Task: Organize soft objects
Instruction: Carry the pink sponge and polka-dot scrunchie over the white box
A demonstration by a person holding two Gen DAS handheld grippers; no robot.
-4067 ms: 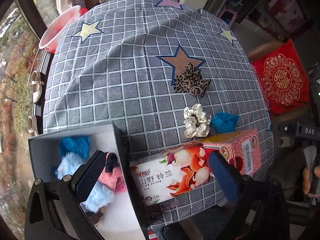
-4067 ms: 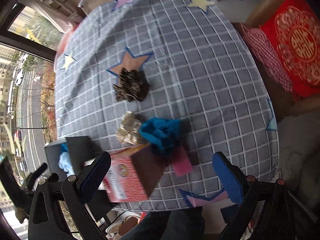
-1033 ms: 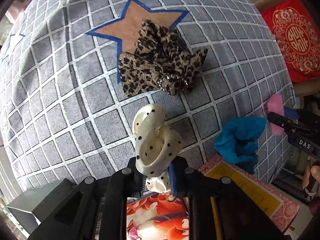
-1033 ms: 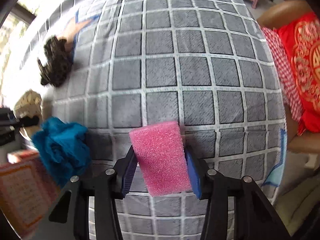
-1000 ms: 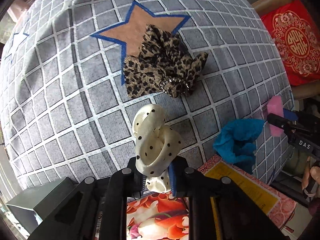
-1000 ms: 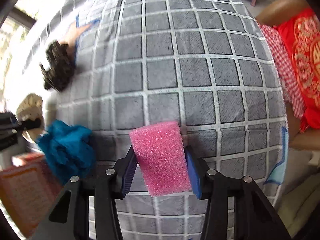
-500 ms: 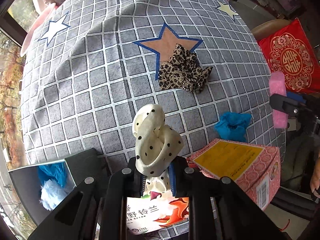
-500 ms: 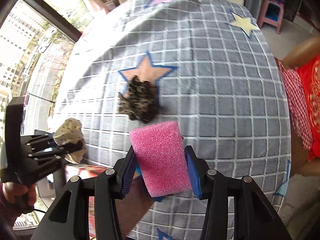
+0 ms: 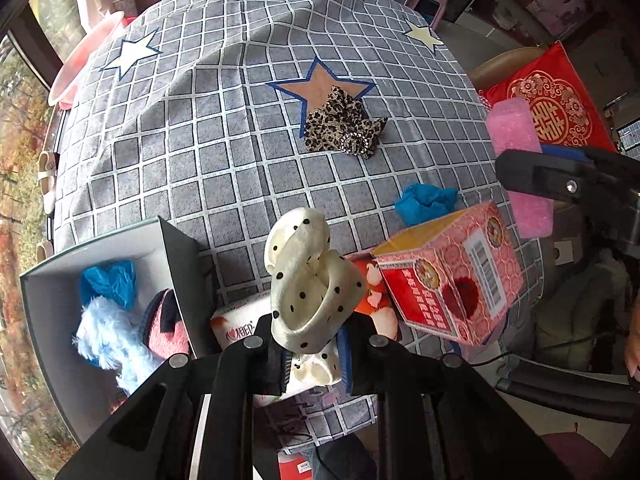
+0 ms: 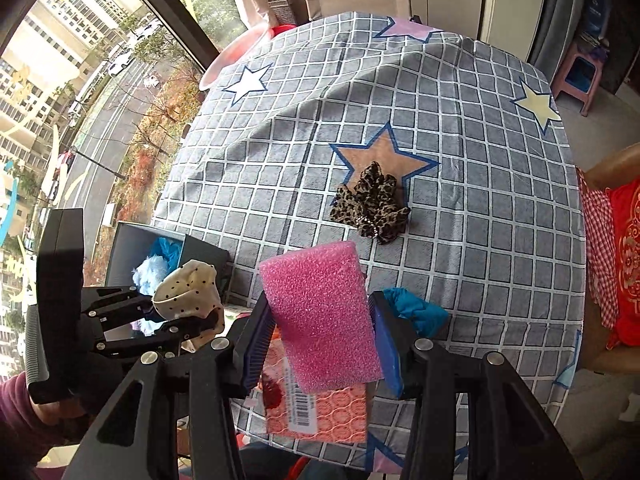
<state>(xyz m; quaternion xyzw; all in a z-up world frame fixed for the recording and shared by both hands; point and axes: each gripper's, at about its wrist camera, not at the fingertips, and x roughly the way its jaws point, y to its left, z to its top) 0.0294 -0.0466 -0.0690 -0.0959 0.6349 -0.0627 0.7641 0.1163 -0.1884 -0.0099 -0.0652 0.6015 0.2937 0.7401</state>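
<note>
Left gripper [image 9: 312, 360]: clamped tight on the cream polka-dot scrunchie [image 9: 310, 276], which stands up between the jaws at lower centre of the left wrist view, lifted clear of the desk.
Right gripper [image 10: 320, 332]: pinching the pink foam block [image 10: 320, 316] by its two long sides; the block tilts a little and fills the middle bottom of the right wrist view.
Same two, cross view: the pink block and its gripper show at the right edge of the left wrist view; the scrunchie in the other gripper sits at lower left of the right wrist view.
Grey box [image 9: 44, 280]: open, lower left of the left wrist view, on the desk's near edge; inside lie a blue cloth [image 9: 108, 282], a pale blue fluffy piece [image 9: 106, 340] and a pink knitted piece [image 9: 166, 332].
Leopard scrunchie [image 9: 342, 128]: on the desk, lapping the lower right point of the tan star [image 9: 316, 86].
Teal cloth [image 9: 426, 200]: crumpled on the desk, just beyond the red carton [image 9: 448, 276].
Floral tissue box [image 9: 236, 328]: between grey box and red carton, mostly hidden by the gripper.
Desk [image 9: 200, 120]: grey check cloth with stars.
Person: a maroon sleeve [image 10: 16, 424] at the lower left corner of the right wrist view.
</note>
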